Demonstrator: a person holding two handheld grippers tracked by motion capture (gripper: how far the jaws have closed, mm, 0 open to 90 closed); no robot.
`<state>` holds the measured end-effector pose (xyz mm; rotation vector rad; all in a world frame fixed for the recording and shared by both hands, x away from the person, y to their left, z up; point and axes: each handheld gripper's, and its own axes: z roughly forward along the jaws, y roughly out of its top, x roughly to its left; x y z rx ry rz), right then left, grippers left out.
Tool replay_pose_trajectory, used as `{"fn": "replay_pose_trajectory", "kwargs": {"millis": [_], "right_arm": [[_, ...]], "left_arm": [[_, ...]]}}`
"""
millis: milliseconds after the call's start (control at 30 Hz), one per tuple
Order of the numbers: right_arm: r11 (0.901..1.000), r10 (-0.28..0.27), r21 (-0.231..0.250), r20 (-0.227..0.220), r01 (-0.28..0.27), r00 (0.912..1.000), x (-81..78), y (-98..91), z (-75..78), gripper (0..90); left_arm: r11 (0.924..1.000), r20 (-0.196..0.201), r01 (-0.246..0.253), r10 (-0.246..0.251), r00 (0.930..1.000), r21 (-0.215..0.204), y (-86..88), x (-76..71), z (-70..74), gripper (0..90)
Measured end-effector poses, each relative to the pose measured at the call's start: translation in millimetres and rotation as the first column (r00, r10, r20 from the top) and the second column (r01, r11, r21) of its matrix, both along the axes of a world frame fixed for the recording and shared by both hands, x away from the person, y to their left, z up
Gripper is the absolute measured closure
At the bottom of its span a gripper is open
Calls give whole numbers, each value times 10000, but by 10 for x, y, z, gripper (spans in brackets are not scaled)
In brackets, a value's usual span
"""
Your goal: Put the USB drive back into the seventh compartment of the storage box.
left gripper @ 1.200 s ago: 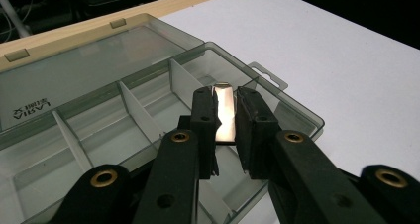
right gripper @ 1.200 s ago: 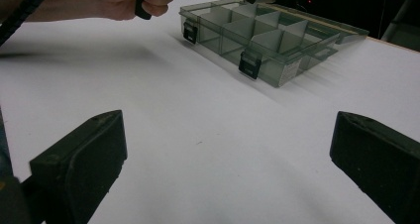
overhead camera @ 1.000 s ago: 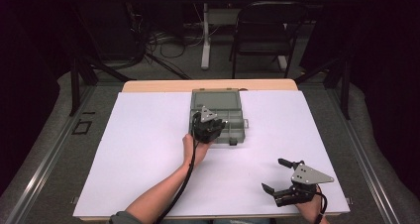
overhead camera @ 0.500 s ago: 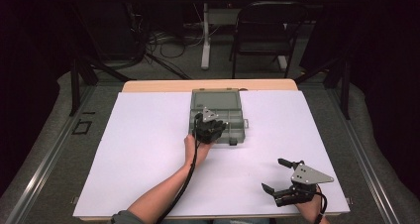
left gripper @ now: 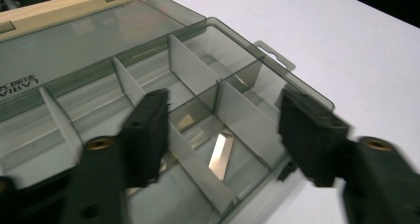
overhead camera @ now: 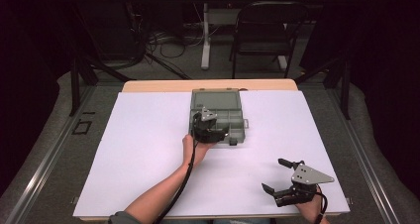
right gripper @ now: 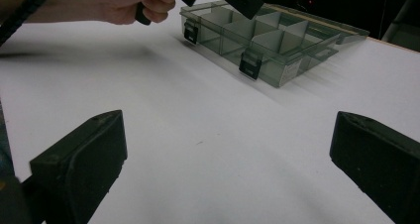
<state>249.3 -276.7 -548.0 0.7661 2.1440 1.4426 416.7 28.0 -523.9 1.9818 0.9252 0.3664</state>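
Black two-jaw left gripper (overhead camera: pixel 212 133) with brass screws, grey three-cornered plate, black cable; right gripper (overhead camera: pixel 281 195) alike; bare forearms.

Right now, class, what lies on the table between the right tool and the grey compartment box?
Nothing: in the right gripper view, bare white table stretches from the open right tool to the compartment box.

Left forearm extends up the table; the left gripper (overhead camera: pixel 208 130) points forward and down, its 2 jaws having just opened, nothing clamped between them. The right gripper (overhead camera: pixel 282 187) rests low, jaws spread wide, empty.
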Motion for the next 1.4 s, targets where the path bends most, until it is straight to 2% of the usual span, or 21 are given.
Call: {"fn": "replay_pose_trajectory", "kwargs": {"millis": [100, 167, 333, 500, 767, 933, 1400], "right_arm": [[10000, -19, 27, 20, 19, 10000, -1, 3, -1, 5], [10000, -7, 14, 24, 7, 10000, -2, 6, 0, 5], [10000, -7, 14, 21, 7, 10000, -1, 5, -1, 5], [10000, -16, 18, 12, 16, 10000, -6, 6, 1, 5], [10000, -16, 1, 0, 16, 10000, -6, 9, 1, 5], [10000, -18, -10, 0, 18, 10000, -7, 10, 1, 5], [10000, -11, -26, -6, 11, 10000, -11, 18, 0, 6]], "left_arm": [[9998, 16, 169, -169, 9999, 53, 87, -44, 79, 219], [9996, 169, 272, -274, 9995, 108, 149, -81, 134, 157], [9989, 140, 444, -446, 9989, 161, 307, -177, 238, 75], [9988, 276, 462, -466, 9985, 161, 458, -323, 295, 19], [9989, 577, 466, -471, 9972, 113, 688, -608, 321, 2], [9994, 856, 333, -322, 9958, -119, 835, -777, 315, 1], [9981, 1390, -190, 270, 9899, -586, 1216, -1194, 143, 0]]}}
